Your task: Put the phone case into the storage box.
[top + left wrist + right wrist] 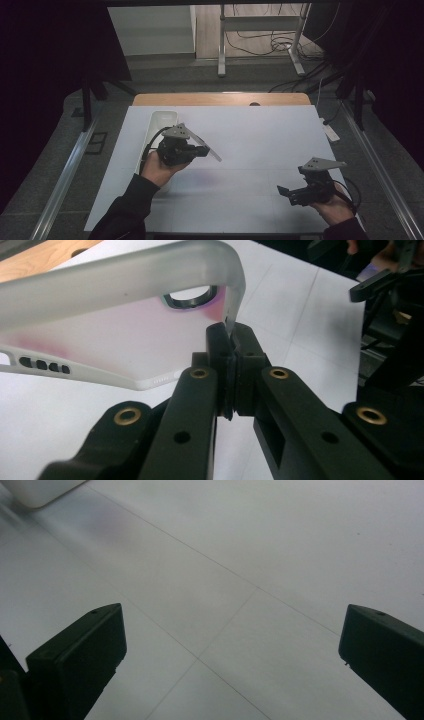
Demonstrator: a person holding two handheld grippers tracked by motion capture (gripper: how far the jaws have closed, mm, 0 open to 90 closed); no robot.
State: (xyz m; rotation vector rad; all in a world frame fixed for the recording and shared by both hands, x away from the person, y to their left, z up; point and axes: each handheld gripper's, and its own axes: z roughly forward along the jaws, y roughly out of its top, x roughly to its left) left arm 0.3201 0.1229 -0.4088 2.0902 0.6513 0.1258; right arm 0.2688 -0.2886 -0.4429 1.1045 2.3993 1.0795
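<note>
A: What do we have in our left gripper (202,150)?

B: A frosted, see-through phone case (115,335). Our jaws are pinched tight on one thin side wall near a corner, just beside the round camera hole. We judge the grip sits at the edge so that the flat back stays free. The case hangs in the air over the left half of the table (260,135), sticking out toward the middle.

A: Why hold it up like that?

B: Probably to offer it to the other hand, or to carry it. In the left gripper view the case lies nearly level, open side up, with the port cut-outs along its near edge.

A: And our right gripper (232,645)?

B: Its jaws stand wide apart with nothing between them. In the high view it hovers near the table's front right corner, pointing left toward the case but well apart from it.

A: Anything else on the table?

B: A white tray (159,125) lies along the left edge, behind our left hand (159,167). We cannot tell what it holds.
</note>
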